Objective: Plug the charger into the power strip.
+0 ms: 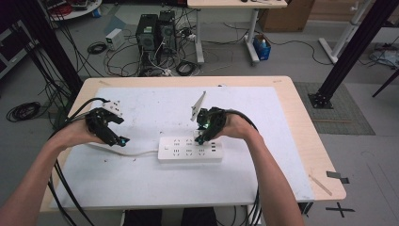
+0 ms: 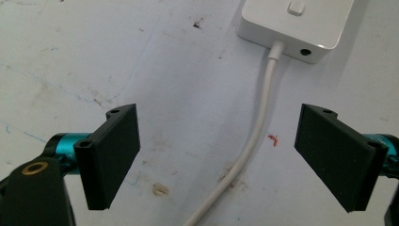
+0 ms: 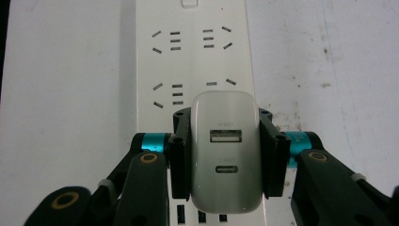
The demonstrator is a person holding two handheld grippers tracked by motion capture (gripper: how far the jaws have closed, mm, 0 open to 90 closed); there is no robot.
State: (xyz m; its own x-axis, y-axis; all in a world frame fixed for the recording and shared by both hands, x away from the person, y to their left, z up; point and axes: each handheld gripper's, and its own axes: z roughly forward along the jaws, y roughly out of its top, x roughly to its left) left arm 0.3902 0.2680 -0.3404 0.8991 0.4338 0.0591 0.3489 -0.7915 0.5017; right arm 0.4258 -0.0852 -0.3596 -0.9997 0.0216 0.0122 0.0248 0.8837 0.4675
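Note:
A white power strip (image 1: 189, 149) lies at the middle of the white table mat, its cable (image 1: 127, 153) running off to the left. My right gripper (image 1: 201, 136) hovers over the strip's right part, shut on a white USB charger (image 3: 226, 150) with two ports facing the camera; the strip's sockets (image 3: 190, 66) lie just beyond it. My left gripper (image 1: 121, 140) stands open left of the strip, its jaws wide apart on either side of the cable (image 2: 249, 146) with nothing gripped. The strip's end with a button (image 2: 296, 26) sits ahead of it.
The mat (image 1: 141, 179) covers most of a wooden table (image 1: 301, 122). A grey plate (image 1: 198, 105) stands up from the right gripper. Computers, cables and another desk stand on the floor beyond the table's far edge.

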